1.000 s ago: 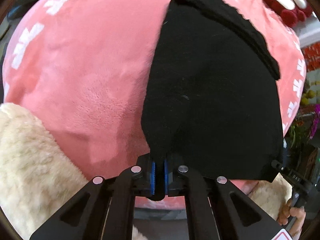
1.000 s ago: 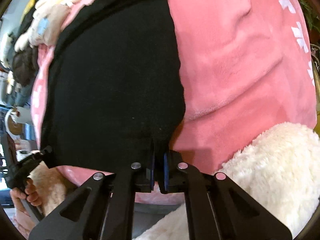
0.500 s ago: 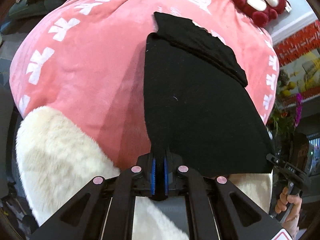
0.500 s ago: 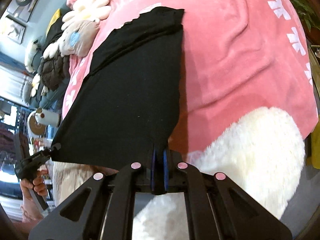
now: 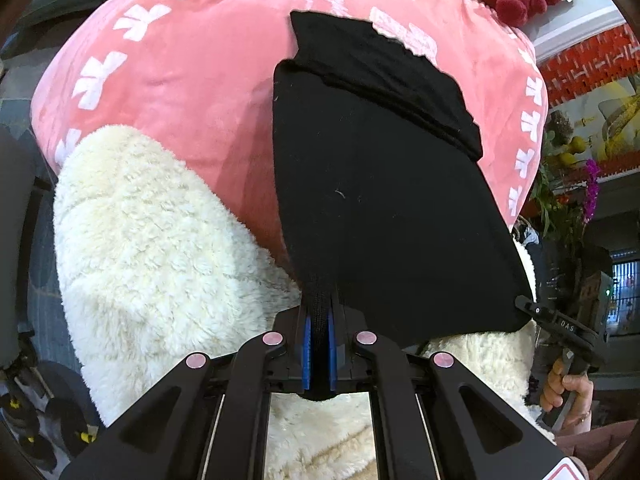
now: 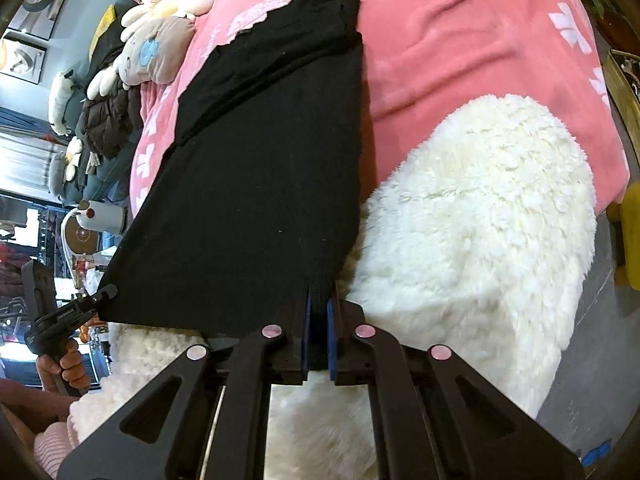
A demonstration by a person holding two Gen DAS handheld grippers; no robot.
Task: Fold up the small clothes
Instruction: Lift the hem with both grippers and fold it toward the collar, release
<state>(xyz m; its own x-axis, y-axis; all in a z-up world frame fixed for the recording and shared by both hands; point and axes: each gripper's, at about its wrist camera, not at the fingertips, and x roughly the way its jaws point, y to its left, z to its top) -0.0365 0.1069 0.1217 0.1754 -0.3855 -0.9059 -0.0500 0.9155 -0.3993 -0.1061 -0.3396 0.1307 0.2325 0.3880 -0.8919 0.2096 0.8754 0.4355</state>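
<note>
Both grippers clenched on the black garment (image 5: 384, 208), one near corner each: left gripper (image 5: 319, 344) on the left corner, right gripper (image 6: 319, 336) on the right corner. The blue pads (image 5: 306, 350) pinch doubled fabric, so the near hem is stretched straight between the two tools and lifted off the white fleece cover (image 5: 160, 248) at the bed's near edge. The far part of the garment lies on the pink blanket (image 5: 200, 80), with a folded band across its far end. My read: holding both corners keeps the edge taut and level so it can be carried over onto the far part without wrinkling. Plush toys sit at the bed's far corners, clear of the cloth.
</note>
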